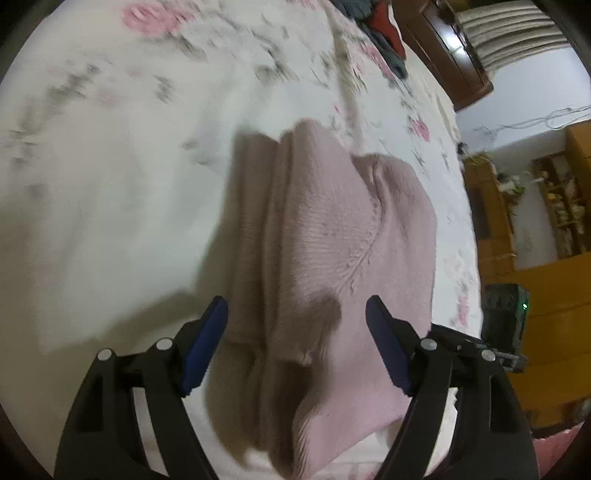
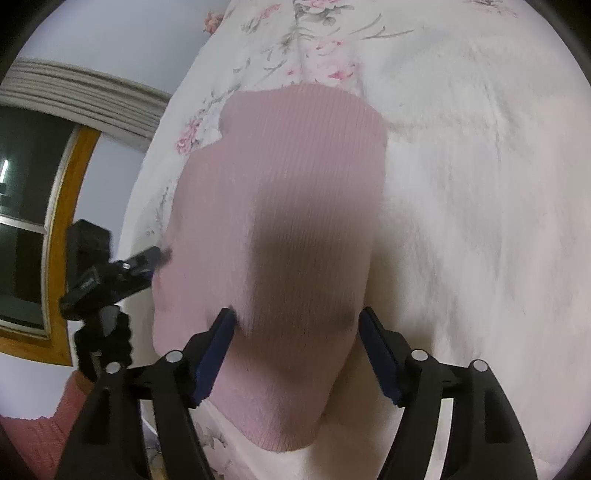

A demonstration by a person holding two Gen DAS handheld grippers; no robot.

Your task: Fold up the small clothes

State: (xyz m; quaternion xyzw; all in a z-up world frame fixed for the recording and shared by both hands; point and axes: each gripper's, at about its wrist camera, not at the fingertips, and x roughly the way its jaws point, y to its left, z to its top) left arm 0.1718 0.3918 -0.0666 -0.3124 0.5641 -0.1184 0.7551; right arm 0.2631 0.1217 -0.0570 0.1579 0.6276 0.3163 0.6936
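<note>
Both tools parted and empty — left tool (image 1: pixel 297 312), right tool (image 2: pixel 295 325) — over the pink knit (image 1: pixel 332 229) on the bed (image 1: pixel 110 184); risk of snagging one layer, undoing folds.

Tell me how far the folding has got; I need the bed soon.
Done: the pink sweater lies doubled over in layers on the floral sheet. In hand: nothing; left gripper and right gripper are open above it. Left: possibly another fold, plus the dark clothes beyond.
</note>
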